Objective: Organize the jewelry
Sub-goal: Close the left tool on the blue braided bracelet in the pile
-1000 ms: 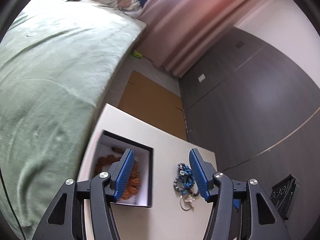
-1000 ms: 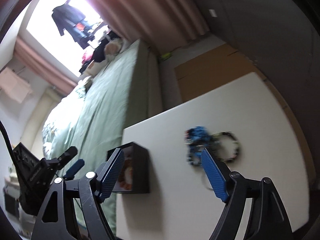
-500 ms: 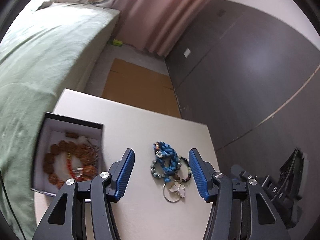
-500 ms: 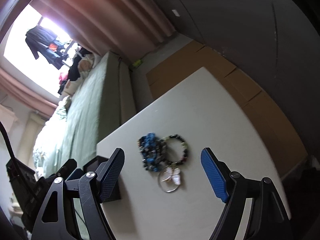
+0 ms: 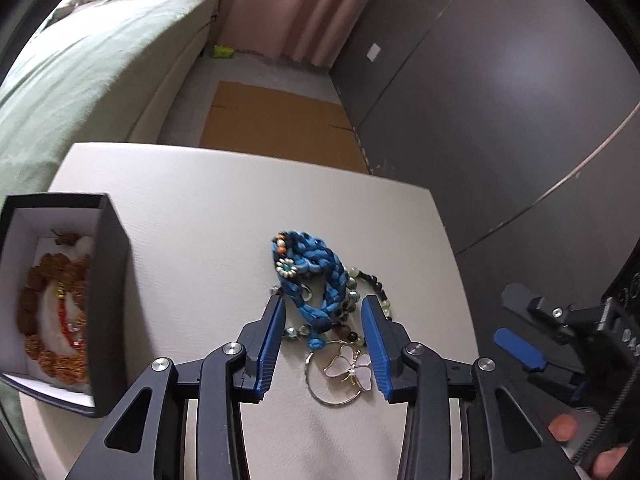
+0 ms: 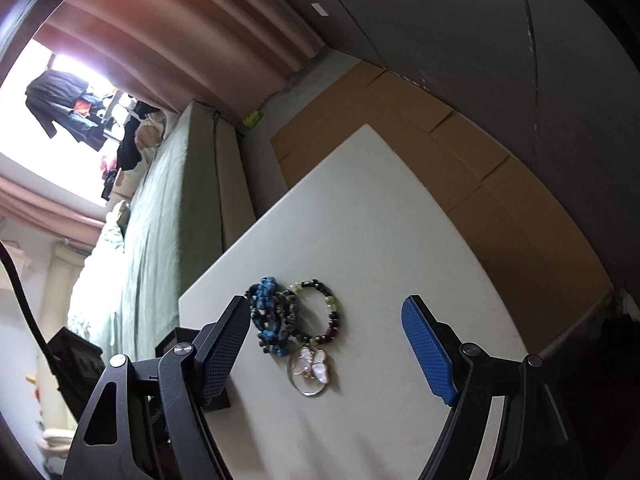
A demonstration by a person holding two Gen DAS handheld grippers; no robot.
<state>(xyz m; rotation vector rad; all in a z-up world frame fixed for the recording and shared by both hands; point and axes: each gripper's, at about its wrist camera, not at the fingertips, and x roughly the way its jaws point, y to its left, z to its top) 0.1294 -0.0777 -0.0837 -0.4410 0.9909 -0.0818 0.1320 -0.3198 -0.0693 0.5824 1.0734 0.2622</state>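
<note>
A blue braided bracelet (image 5: 316,268) lies on the white table (image 5: 200,208) in a small pile with a dark beaded bracelet (image 5: 372,284) and a ring with a white butterfly charm (image 5: 348,368). My left gripper (image 5: 322,320) is open, its fingers either side of the near end of the pile, close above it. My right gripper (image 6: 326,332) is open and empty, higher up, with the blue bracelet (image 6: 266,312), the beaded bracelet (image 6: 320,308) and the butterfly ring (image 6: 310,368) between its fingers in view.
An open black box (image 5: 108,280) at the table's left holds brown and orange bead strings (image 5: 52,320). A green bed (image 5: 80,72) stands left of the table, a dark wardrobe (image 5: 500,120) right. Cardboard (image 5: 276,120) lies on the floor beyond.
My left gripper swung right from over the box to the jewelry pile, came closer to it, and its jaws narrowed. My right gripper turned so the pile sits between its fingers.
</note>
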